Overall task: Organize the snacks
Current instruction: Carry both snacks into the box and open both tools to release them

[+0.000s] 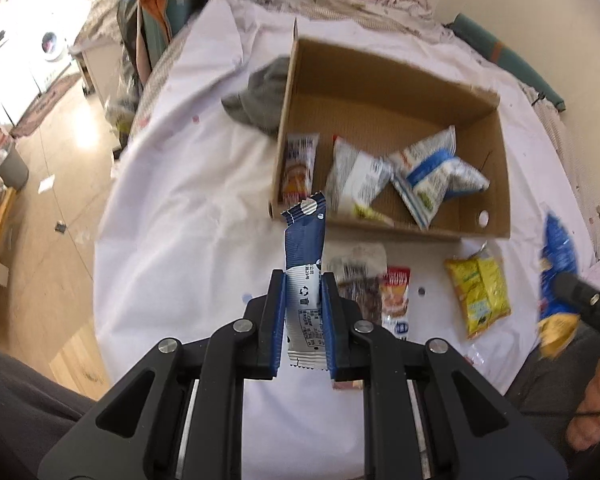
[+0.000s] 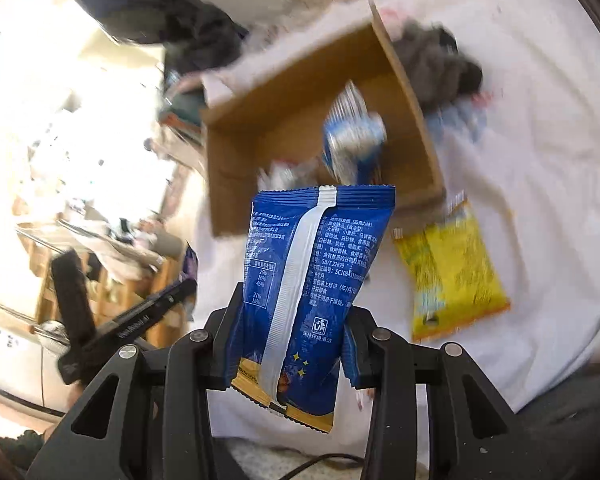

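Observation:
My left gripper (image 1: 303, 280) is shut on a narrow blue and white snack stick pack (image 1: 305, 248), held upright just before the near wall of an open cardboard box (image 1: 380, 76). The box holds an orange snack bar (image 1: 298, 168) and two white and blue bags (image 1: 432, 172). My right gripper (image 2: 296, 300) is shut on a blue snack bag (image 2: 312, 280) with a yellow bottom, held above the white sheet in front of the box (image 2: 260, 136). That bag also shows blurred at the right edge of the left wrist view (image 1: 558, 276).
On the white sheet (image 1: 188, 200) before the box lie a yellow snack bag (image 1: 480, 292), a red and white packet (image 1: 396, 292) and a dark packet (image 1: 360, 280). A grey cloth (image 1: 260, 96) lies left of the box. The wooden floor is at the left.

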Tool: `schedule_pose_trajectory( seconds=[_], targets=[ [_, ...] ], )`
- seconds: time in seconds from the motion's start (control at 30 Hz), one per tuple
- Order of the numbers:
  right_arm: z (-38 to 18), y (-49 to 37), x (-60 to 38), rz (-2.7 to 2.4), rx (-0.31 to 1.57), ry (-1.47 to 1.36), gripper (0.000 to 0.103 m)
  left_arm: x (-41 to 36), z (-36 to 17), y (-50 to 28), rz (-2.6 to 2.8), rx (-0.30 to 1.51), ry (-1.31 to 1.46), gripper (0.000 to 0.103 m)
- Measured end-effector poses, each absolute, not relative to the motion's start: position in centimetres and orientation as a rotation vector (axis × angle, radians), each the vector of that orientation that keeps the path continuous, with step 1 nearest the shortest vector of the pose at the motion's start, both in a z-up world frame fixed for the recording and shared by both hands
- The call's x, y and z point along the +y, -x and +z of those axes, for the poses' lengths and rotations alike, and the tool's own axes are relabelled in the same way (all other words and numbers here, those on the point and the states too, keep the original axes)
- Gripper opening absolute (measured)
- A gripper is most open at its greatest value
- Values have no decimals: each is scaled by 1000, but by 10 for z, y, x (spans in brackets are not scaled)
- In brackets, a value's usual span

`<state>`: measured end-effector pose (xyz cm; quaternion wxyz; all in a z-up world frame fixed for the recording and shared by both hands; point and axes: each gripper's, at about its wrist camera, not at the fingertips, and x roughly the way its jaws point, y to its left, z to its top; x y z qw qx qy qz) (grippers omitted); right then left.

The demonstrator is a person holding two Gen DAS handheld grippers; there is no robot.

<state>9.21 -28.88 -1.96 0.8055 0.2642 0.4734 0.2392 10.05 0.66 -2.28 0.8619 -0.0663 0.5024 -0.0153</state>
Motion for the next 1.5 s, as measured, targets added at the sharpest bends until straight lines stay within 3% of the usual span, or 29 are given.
schedule_pose_trajectory(
  seconds=[0.27,0.57,1.27,1.5],
  targets=[
    [14,-121,-320,470,875,-561,41,11,11,-127,-26,970,129,14],
    [10,-164,-322,409,860,-512,41,1,25,-162,-45,915,103,14],
    [-62,-234,-246,301,1035,-90,42,-22,-46,-215,-102,947,45,14],
    [-79,-235,-245,367,1109,-128,42,-24,-47,-220,-113,949,72,14]
  ],
)
